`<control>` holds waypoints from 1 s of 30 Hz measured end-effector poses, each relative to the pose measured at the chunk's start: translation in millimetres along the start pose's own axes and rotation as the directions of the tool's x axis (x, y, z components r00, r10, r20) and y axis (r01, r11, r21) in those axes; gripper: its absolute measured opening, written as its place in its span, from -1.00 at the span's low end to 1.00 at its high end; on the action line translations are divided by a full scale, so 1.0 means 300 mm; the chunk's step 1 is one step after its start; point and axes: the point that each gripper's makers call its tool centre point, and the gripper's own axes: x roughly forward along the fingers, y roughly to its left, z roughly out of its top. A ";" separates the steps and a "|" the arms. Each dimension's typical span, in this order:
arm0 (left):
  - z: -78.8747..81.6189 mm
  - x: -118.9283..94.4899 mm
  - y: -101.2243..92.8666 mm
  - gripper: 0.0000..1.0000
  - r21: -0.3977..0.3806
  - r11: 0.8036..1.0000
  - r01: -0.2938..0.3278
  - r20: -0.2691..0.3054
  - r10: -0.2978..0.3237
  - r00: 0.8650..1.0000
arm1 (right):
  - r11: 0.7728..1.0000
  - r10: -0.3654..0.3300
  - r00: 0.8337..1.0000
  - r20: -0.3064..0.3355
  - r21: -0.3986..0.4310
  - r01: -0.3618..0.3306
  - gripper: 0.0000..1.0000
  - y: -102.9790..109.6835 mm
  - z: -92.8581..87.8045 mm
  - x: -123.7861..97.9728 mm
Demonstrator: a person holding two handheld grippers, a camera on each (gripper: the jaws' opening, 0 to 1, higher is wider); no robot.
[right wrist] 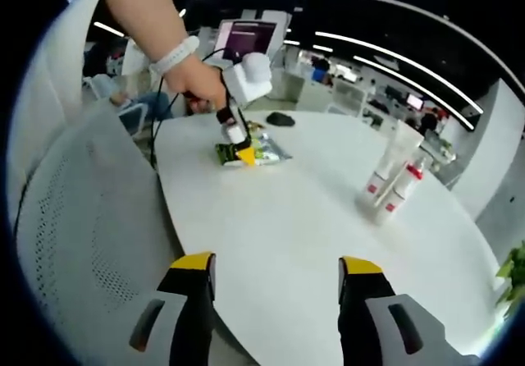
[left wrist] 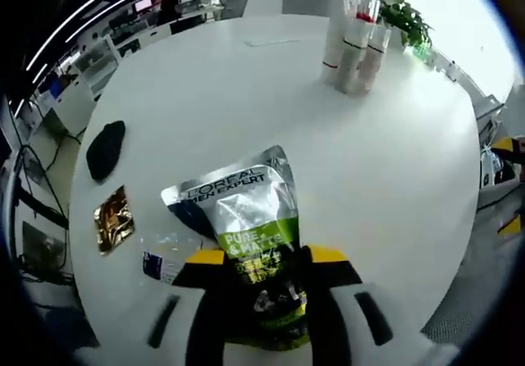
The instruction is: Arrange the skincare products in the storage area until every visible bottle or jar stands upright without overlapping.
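Observation:
A silver and green L'Oreal Men Expert pouch [left wrist: 246,210] lies flat on the round white table [left wrist: 394,177]. My left gripper [left wrist: 267,259] is shut on its near end, yellow tips on either side. From the right gripper view, a hand [right wrist: 193,75] holds that left gripper [right wrist: 238,144] down on the pouch [right wrist: 262,151]. Three white tubes and bottles with red labels [left wrist: 354,44] stand upright together at the far side; the same group [right wrist: 392,177] is right of centre. My right gripper [right wrist: 277,272] hangs open over the table's near edge, holding nothing.
A black oval object [left wrist: 105,148], a gold foil sachet [left wrist: 113,217] and a small blue and white sachet [left wrist: 160,266] lie left of the pouch. A green plant [left wrist: 408,21] stands behind the tubes. A grey mesh chair [right wrist: 82,218] sits beside the table [right wrist: 287,218].

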 end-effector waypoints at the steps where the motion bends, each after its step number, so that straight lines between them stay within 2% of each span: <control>1: -0.004 -0.003 -0.003 -0.41 0.014 1.000 0.004 -0.006 -0.004 1.000 | 1.000 -0.001 1.000 0.001 -0.001 0.001 0.24 0.000 0.000 0.000; 5: -0.016 -0.019 -0.012 -0.55 0.119 0.993 -0.001 -0.023 0.004 1.000 | 1.000 0.001 1.000 -0.001 0.000 -0.001 0.23 0.001 -0.001 0.000; 7: -0.021 -0.024 -0.016 -0.72 0.124 0.992 -0.002 -0.028 0.005 1.000 | 1.000 0.011 1.000 0.007 0.012 -0.011 0.23 0.007 0.004 0.000; 10: -0.039 -0.033 -0.022 -0.81 0.097 0.995 0.018 -0.040 -0.014 0.999 | 0.998 0.036 0.999 0.026 0.041 -0.037 0.18 0.019 0.016 -0.003; 12: -0.027 -0.052 -0.045 -0.83 0.068 0.997 0.036 -0.010 -0.036 0.999 | 0.996 0.048 0.998 0.049 0.077 -0.052 0.15 0.020 0.030 -0.006; 15: 0.032 -0.087 -0.106 -0.85 0.022 0.996 0.092 0.089 -0.094 0.992 | 0.986 0.066 0.994 0.083 0.147 -0.078 0.08 0.023 0.047 -0.011; 17: 0.064 -0.118 -0.174 -0.85 0.001 0.989 0.147 0.148 -0.145 0.978 | 0.972 0.088 0.990 0.114 0.208 -0.110 0.02 0.027 0.064 -0.018; 18: 0.077 -0.138 -0.227 -0.85 -0.025 0.982 0.189 0.180 -0.181 0.967 | 0.958 0.105 0.983 0.152 0.248 -0.141 -0.01 0.033 0.087 -0.026; 20: 0.087 -0.168 -0.299 -0.86 -0.031 0.972 0.234 0.213 -0.222 0.952 | 0.939 0.130 0.969 0.209 0.289 -0.188 -0.08 0.043 0.121 -0.040; 22: 0.105 -0.214 -0.397 -0.86 -0.068 0.951 0.303 0.273 -0.274 0.922 | 0.918 0.141 0.958 0.250 0.331 -0.221 -0.10 0.047 0.144 -0.054; 23: 0.106 -0.242 -0.458 -0.86 -0.075 0.933 0.352 0.294 -0.316 0.902 | 0.906 0.151 0.950 0.274 0.347 -0.244 -0.09 0.050 0.157 -0.059; 24: 0.106 -0.257 -0.490 -0.86 -0.087 0.925 0.370 0.309 -0.328 0.893 | 0.894 0.161 0.944 0.288 0.362 -0.263 -0.09 0.052 0.164 -0.062; 25: 0.100 -0.269 -0.538 -0.86 -0.129 0.903 0.410 0.326 -0.351 0.878 | 0.872 0.183 0.938 0.294 0.392 -0.293 -0.09 0.057 0.164 -0.065; 26: 0.096 -0.279 -0.573 -0.86 -0.152 0.883 0.443 0.334 -0.376 0.864 | 0.860 0.189 0.934 0.303 0.408 -0.307 -0.07 0.056 0.167 -0.066; 27: 0.089 -0.286 -0.605 -0.86 -0.164 0.869 0.467 0.338 -0.396 0.854 | 0.834 0.193 0.926 0.326 0.442 -0.329 -0.05 0.049 0.175 -0.071; 28: 0.082 -0.291 -0.635 -0.86 -0.134 0.871 0.473 0.343 -0.407 0.847 | 0.820 0.183 0.921 0.344 0.464 -0.336 -0.02 0.038 0.183 -0.076; 29: 0.078 -0.295 -0.652 -0.86 -0.128 0.872 0.472 0.347 -0.407 0.845 | 0.811 0.170 0.917 0.362 0.477 -0.338 -0.02 0.025 0.190 -0.082; 30: 0.074 -0.301 -0.684 -0.86 -0.130 0.862 0.490 0.354 -0.421 0.835 | 0.798 0.153 0.914 0.376 0.499 -0.339 -0.03 0.007 0.189 -0.088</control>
